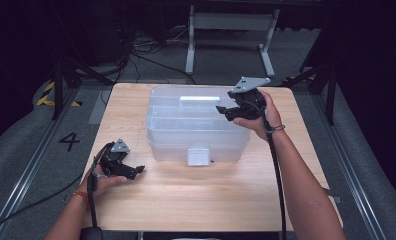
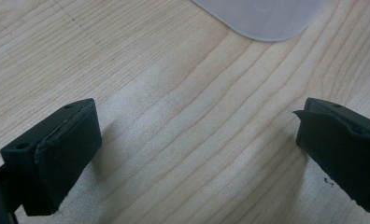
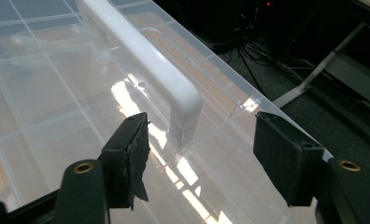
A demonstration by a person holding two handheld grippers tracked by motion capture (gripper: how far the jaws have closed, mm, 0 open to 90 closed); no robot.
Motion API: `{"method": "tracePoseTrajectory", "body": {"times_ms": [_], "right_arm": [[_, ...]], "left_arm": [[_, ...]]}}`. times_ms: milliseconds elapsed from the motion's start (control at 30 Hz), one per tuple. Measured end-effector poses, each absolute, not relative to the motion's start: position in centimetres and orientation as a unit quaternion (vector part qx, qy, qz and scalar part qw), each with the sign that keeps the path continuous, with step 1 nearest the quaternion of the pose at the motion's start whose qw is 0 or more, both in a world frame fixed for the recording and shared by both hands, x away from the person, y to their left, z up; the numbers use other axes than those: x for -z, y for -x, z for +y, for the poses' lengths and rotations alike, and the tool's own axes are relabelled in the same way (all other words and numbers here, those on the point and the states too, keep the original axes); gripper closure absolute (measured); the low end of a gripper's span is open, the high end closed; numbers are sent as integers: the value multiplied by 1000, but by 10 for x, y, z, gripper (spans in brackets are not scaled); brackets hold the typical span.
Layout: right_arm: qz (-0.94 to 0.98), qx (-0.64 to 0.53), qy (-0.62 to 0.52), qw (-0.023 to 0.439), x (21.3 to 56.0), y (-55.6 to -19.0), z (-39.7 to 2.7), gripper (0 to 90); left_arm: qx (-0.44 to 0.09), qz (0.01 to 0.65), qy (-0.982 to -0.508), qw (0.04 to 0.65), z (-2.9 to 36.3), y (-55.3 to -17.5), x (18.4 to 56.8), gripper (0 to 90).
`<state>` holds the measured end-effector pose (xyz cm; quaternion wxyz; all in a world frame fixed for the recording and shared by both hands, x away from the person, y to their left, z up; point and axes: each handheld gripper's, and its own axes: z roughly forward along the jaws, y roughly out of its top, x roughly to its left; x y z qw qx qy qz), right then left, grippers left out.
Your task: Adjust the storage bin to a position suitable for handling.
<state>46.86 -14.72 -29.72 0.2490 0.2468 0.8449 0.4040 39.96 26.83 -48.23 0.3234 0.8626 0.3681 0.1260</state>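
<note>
high: above, facing forward-down | tool views: close | shared: clear box (image 1: 196,122), table (image 1: 211,200)

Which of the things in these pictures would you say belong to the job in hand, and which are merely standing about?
Likely in the job:
clear plastic box
its white handle
its white front latch
right gripper, open over the lid by the handle
left gripper, open over the table

Just standing about:
metal stand
floor cables
</note>
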Motion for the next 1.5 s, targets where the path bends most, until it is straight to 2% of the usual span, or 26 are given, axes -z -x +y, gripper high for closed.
{"method": "tracePoseTrajectory", "body": {"times_ms": [133,167,433,600,700,833,1033,1233,1500], "right_arm": [[849,-401,-244,243,296,-473,-142,491],[849,-401,-244,243,296,-473,-142,491],[860,-389,-232,237,304,-476,-123,637],[857,-392,-237,237,305,-480,-124,699],[858,-391,-237,236,305,-482,-124,716],[859,-387,-234,239,305,-482,-123,722],[873,-364,-223,238,299,-485,-121,729],[871,-369,-225,233,295,-490,-122,729],[874,-369,-231,217,288,-498,-123,729]], "left_arm": [[-133,368,-861,324,269,-400,482,24],[-134,372,-859,326,269,-399,482,24],[-144,382,-851,329,273,-398,480,156],[-131,386,-848,338,273,-395,478,223],[-127,377,-853,337,273,-392,473,274],[-152,372,-844,354,275,-384,462,311],[-187,362,-839,361,274,-371,446,316],[-196,349,-838,370,263,-364,429,366],[-197,322,-839,392,247,-366,409,511]]}}
